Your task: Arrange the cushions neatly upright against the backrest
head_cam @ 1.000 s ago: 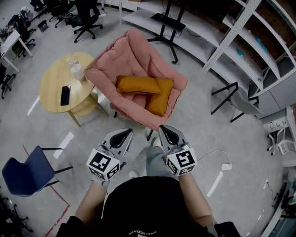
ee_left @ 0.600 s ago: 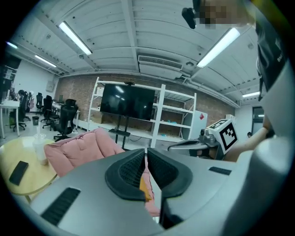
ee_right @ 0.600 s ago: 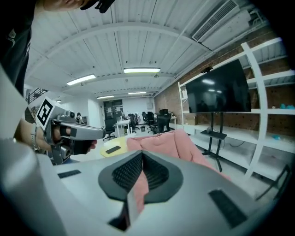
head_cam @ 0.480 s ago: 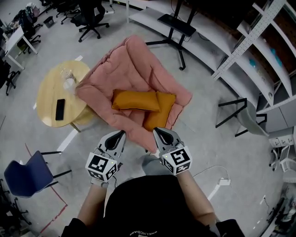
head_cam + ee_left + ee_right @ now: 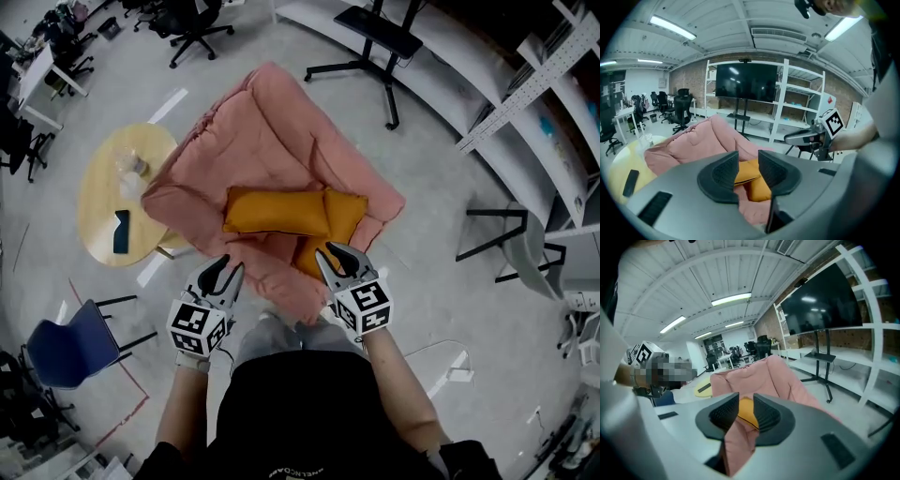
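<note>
We find both orange cushions flat on the seat of the pink armchair [image 5: 183,202], the crosswise cushion [image 5: 275,210] overlapping the angled cushion [image 5: 336,223], neither upright against the backrest [image 5: 267,108]. The left gripper [image 5: 228,270] and right gripper [image 5: 337,255] hover at the seat's front edge. Their jaws have just been opening slightly with nothing between them, evidently readied for a first grasp.

Head view: mounted above the person, facing steeply down on the pink armchair [image 5: 272,131] from well overhead. Left gripper view and right gripper view: set low, near the seat's front edge, facing slightly downward across the chair. All three share the armchair and the orange cushions [image 5: 277,211].
</note>
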